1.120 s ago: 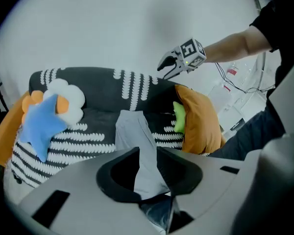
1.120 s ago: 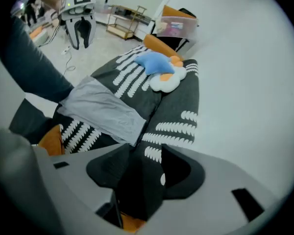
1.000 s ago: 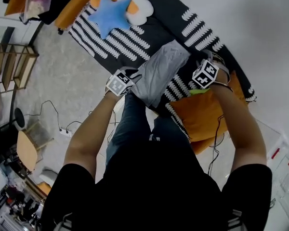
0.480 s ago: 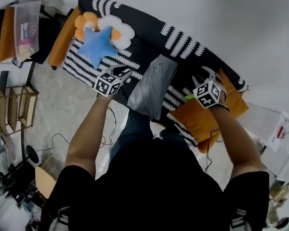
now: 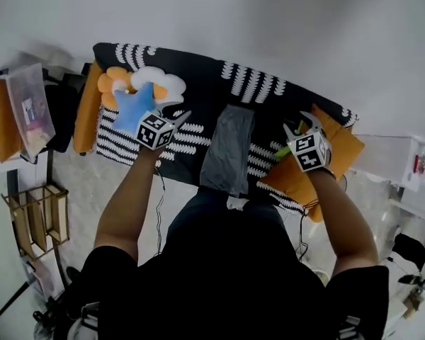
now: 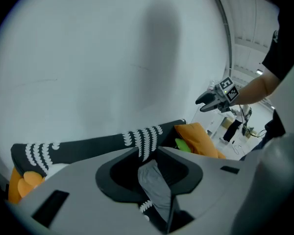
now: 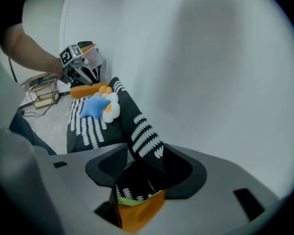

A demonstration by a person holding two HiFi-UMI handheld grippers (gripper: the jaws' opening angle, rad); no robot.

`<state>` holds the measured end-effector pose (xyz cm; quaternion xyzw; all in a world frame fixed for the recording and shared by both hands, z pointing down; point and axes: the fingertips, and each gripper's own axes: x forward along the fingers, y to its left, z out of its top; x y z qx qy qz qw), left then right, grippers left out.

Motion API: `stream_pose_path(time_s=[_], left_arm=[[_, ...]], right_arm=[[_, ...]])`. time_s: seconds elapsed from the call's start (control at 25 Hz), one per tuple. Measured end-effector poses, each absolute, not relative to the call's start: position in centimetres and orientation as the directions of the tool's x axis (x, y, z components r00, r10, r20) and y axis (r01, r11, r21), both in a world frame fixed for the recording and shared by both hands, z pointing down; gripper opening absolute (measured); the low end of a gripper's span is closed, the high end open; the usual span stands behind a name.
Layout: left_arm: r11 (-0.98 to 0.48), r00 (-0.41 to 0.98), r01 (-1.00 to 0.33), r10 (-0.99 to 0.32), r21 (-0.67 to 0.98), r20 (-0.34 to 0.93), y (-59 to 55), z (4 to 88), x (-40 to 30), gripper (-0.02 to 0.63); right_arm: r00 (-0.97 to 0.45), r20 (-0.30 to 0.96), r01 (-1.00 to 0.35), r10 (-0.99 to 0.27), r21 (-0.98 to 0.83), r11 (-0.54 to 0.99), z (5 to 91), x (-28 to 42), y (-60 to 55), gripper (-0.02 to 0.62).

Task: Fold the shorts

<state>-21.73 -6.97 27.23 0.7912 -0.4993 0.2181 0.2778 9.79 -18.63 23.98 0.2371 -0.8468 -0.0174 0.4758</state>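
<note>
Now shorts [image 5: 227, 151] lie between the empty tools: left tool [image 5: 178, 116] parted, right tool [image 5: 302, 124] just opened wider.

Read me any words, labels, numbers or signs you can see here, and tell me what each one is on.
No text reads clearly.
left gripper and right gripper: square marker patterns only, no letters.
Label on clear bin: too small.
Red marks on white box: too blurred.

Grey shorts [image 5: 228, 149]; black sofa cover [image 5: 198, 76] (patterned with rows of white dashes); orange cushion [image 5: 343, 142]; blue star pillow [image 5: 131, 112]; white flower pillow [image 5: 159, 82].
</note>
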Motion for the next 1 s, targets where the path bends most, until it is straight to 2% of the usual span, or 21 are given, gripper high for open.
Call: stream_pose_path(time_s=[0.28, 0.8, 1.0], left_arm=[[-0.457, 0.473, -0.866, -0.62, 0.202, 0.626, -10.1, 26.9, -21.7, 0.138], [-0.459, 0.467, -0.866, -0.595, 0.2, 0.654, -11.1, 27.7, -16.9, 0.14], [-0.433, 0.441, -0.879, -0.585, 0.197, 0.681, -11.2, 28.3, -15.3, 0.174]], right_arm=[[-0.468, 0.752, -0.555, -0.464, 0.159, 0.817, 21.7, 9.5, -19.0, 0.242], [-0.502, 0.756, -0.619, -0.419, 0.025, 0.785, 25.8, 13.4, -18.8, 0.251], [-0.511, 0.77, -0.632, -0.381, -0.037, 0.774, 28.7, 14.3, -19.5, 0.25]])
